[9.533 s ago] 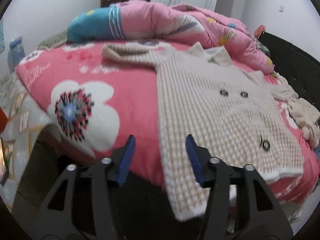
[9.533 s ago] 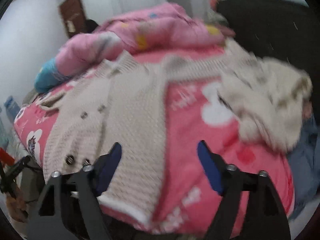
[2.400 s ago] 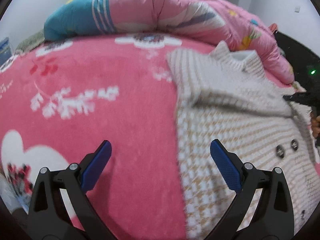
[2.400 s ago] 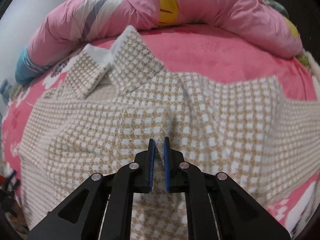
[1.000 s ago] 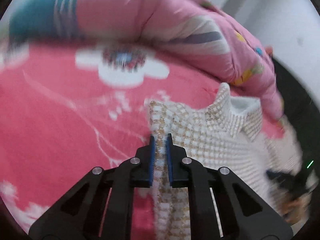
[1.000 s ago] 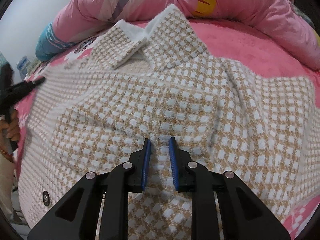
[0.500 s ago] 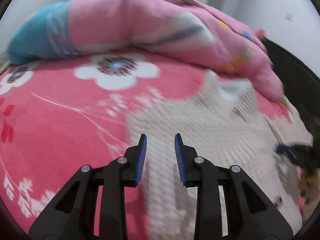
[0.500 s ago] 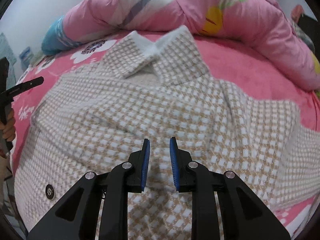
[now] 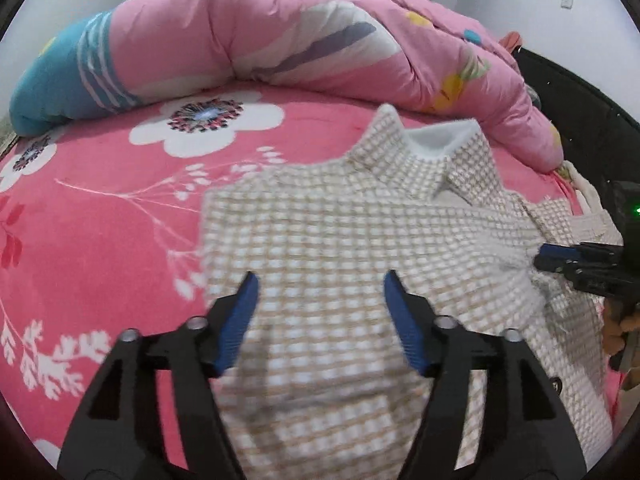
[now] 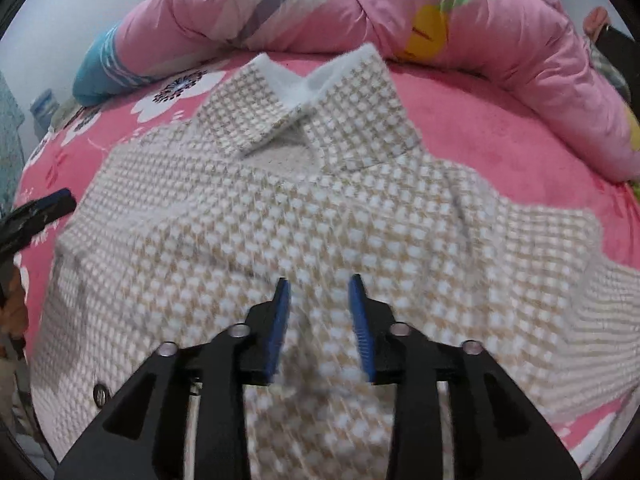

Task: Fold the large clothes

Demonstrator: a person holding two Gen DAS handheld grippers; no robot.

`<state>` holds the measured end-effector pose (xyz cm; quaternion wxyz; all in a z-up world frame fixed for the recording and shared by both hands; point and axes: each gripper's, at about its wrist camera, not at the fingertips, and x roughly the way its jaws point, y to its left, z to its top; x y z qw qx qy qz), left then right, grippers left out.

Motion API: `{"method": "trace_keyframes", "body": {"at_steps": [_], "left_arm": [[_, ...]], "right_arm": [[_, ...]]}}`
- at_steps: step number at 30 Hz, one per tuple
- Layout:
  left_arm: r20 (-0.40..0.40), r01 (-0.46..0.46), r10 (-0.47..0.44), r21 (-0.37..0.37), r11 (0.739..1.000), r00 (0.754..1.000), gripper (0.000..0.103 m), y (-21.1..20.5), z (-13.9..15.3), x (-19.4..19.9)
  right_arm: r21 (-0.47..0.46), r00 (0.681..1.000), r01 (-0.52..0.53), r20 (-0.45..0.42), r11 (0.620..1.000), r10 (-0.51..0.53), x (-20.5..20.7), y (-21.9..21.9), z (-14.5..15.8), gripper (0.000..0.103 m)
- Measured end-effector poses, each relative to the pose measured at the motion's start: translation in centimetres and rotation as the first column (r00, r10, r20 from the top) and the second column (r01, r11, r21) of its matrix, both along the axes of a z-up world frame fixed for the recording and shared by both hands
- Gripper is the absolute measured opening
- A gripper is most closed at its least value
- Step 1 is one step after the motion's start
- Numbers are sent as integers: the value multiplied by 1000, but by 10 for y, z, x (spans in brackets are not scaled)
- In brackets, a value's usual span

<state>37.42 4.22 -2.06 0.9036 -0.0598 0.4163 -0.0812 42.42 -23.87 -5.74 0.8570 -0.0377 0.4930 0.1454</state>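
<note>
A beige-and-white checked knit cardigan [image 9: 340, 220] [image 10: 280, 220] lies on the bed, collar toward the far side and both sleeves folded in across its front. My left gripper [image 9: 320, 276] hovers over the cardigan's left shoulder. Its jaws are opening wide, and nothing is pinched between the blue pads [image 9: 244, 308]. My right gripper [image 10: 319, 280] stands over the middle of the garment with its jaws also opening, and the knit lies loose below them. Each gripper shows in the other's view: the right gripper [image 9: 544, 258] at the cardigan's right edge, the left gripper [image 10: 60, 200] at its left edge.
A rolled pink quilt [image 9: 280, 32] [image 10: 400, 12] with a blue end lies along the far side of the bed. The pink flowered bedsheet [image 9: 100, 220] spreads to the left. A black padded frame [image 9: 580, 112] borders the right. A hand [image 10: 12, 308] shows at the left edge.
My left gripper let go of the folded sleeve edge, opened wide and shifted right over the cardigan. My right gripper's jaws parted from the fabric they pinched; it stayed in place.
</note>
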Motion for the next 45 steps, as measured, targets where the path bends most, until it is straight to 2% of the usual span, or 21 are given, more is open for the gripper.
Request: {"method": "trace_keyframes", "body": {"at_steps": [2,3,4,6,10,13,15,17,19,21,23,25,27,32,38,45], "left_arm": [[-97,-30,33,33,999,995,81,-10,-24,14],[-134,-47,57,70,996,989,83,-13,-39,20],[-113,-55,68,111,992,991,85,-15,-46,20],[-81,-71,82,130,989,993,85,-17,-39,14],[-49,-93,96,70,993,994,85,-15,-14,-3],[3,-65,65,72,995,998,85,-31,8,-11],[-7,-39,39,75,996,999,89,-44,10,-7],[-38,-3,6,71,997,999,90,-61,2,-4],[-67,35,-28,101,994,997,90,-78,-13,-2],[-128,58,-41,138,989,991,92,-89,-36,2],[-83,39,-28,139,990,996,95,-88,-42,-1],[-74,38,-28,127,991,997,95,-87,-42,-3],[-83,45,-35,124,991,996,95,-86,-42,-3],[-76,54,-43,151,987,996,95,-89,-43,-3],[-81,63,-52,141,988,995,95,-87,-40,-2],[-21,69,-67,123,990,998,95,-89,-16,-10]], "right_arm": [[-76,1000,11,-10,997,-12,13,6,-23,59],[-71,1000,8,-14,997,-9,16,5,-32,60],[-43,1000,19,-23,999,-20,18,1,-32,60],[-29,998,48,-43,998,-49,16,-3,-21,60],[-56,999,34,-13,998,-34,-4,-7,3,61],[-46,1000,26,5,999,-25,-24,-13,18,61],[-24,999,38,-8,999,-38,-30,-15,20,63],[-16,998,53,-27,998,-53,-39,-17,18,72],[-31,999,44,-18,999,-45,-53,-18,16,82],[-70,999,41,-18,997,-42,-58,-14,9,85],[-104,998,27,-55,994,-33,-57,-8,-6,86],[-138,996,9,-87,990,-21,-59,-3,-19,93],[-178,998,3,-55,984,-13,-63,0,-24,97],[-148,997,18,-69,989,-28,-63,-3,-27,97],[-126,997,19,-73,992,-28,-64,-7,-29,97],[-102,995,34,-94,994,-44,-62,-13,-31,97]]}}
